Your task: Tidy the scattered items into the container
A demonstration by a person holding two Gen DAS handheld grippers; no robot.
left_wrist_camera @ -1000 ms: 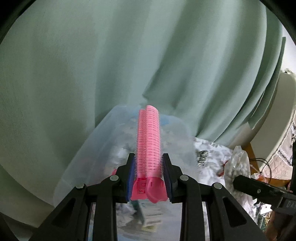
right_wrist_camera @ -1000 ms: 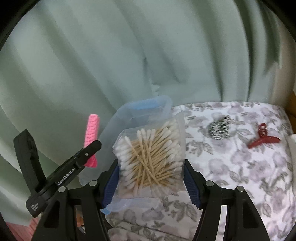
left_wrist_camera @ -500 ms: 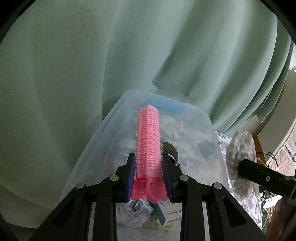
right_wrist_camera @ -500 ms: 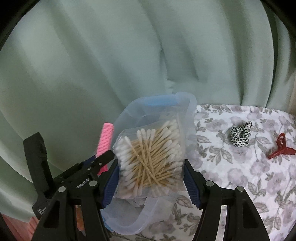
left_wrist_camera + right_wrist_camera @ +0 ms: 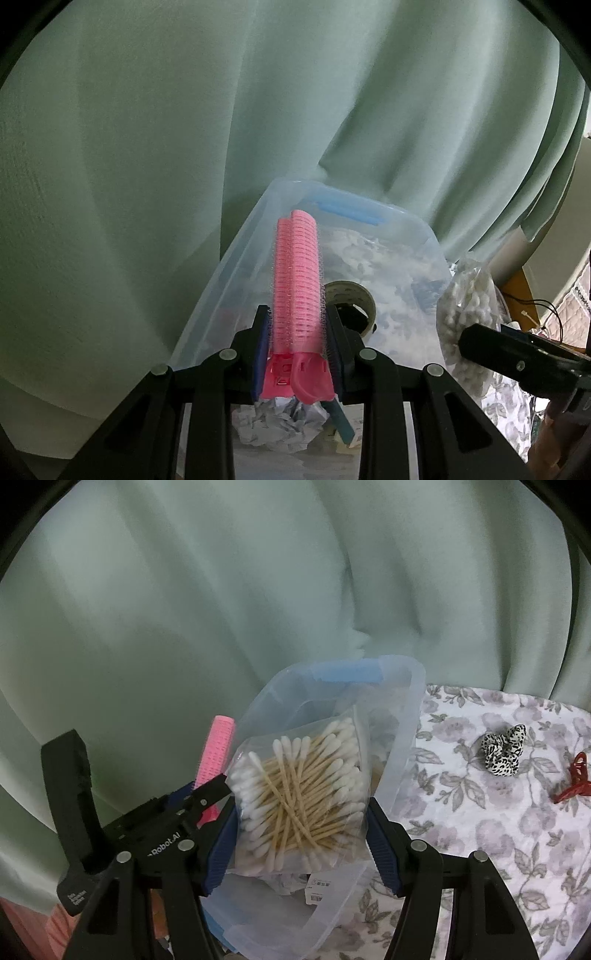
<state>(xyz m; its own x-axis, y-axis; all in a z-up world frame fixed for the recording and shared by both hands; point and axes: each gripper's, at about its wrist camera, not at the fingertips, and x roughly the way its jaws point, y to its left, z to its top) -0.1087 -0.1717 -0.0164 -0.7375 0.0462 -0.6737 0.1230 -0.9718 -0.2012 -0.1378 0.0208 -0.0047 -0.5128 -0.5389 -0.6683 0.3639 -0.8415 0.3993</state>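
Evidently both loads hang over the clear bin (image 5: 413, 229) for dropping: left tool (image 5: 297, 343) clenches a pink hair roller (image 5: 297, 280), right tool (image 5: 301, 827) grasps a cotton-swab bag (image 5: 299, 794).

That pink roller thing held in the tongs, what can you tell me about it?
The pink hair roller is a long ribbed plastic tube with fine bristly fuzz and a smooth clip at its near end. The left tongs squeeze that end between blue pads, so it points forward and up above the clear plastic bin, touching nothing else visible.
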